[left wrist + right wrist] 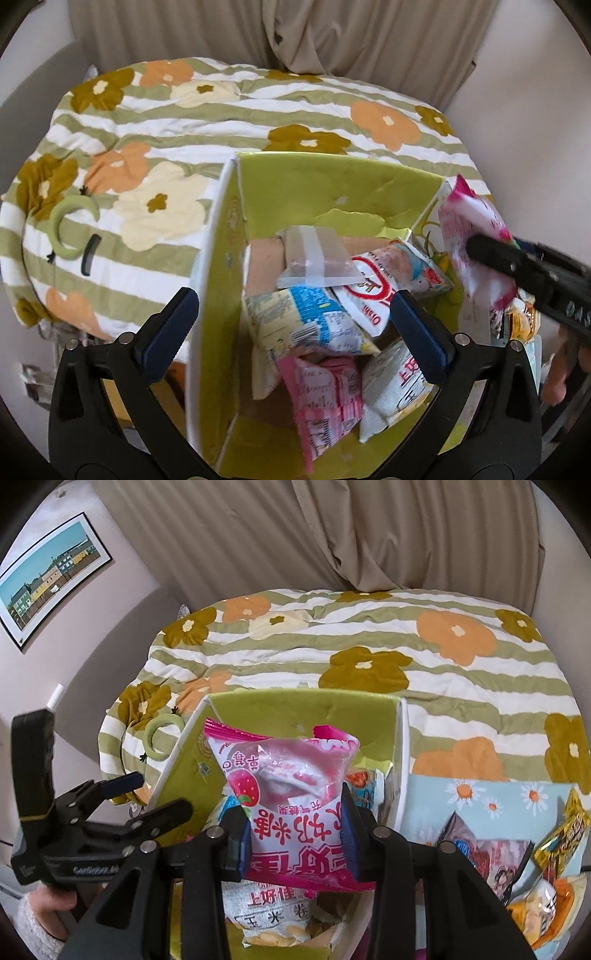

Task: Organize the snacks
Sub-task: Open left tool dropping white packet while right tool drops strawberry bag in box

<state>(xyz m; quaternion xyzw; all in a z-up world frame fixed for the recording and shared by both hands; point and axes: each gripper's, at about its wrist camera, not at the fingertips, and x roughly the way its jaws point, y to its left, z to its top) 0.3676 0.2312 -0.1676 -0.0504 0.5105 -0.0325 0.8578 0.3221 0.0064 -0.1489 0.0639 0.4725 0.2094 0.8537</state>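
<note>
Right claw (pixel 295 834) pinching pink strawberry packet (pixel 288 771) over green box (pixel 295 709). Left claw (pixel 291 328) spread wide, empty, packets beneath. Bed (pixel 443 686) at twelve o'clock, seemingly.

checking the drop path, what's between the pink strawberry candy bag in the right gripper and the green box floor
Only packets already in the green box, such as the white snack bag under the pink strawberry candy bag, seen in the right wrist view.
</note>
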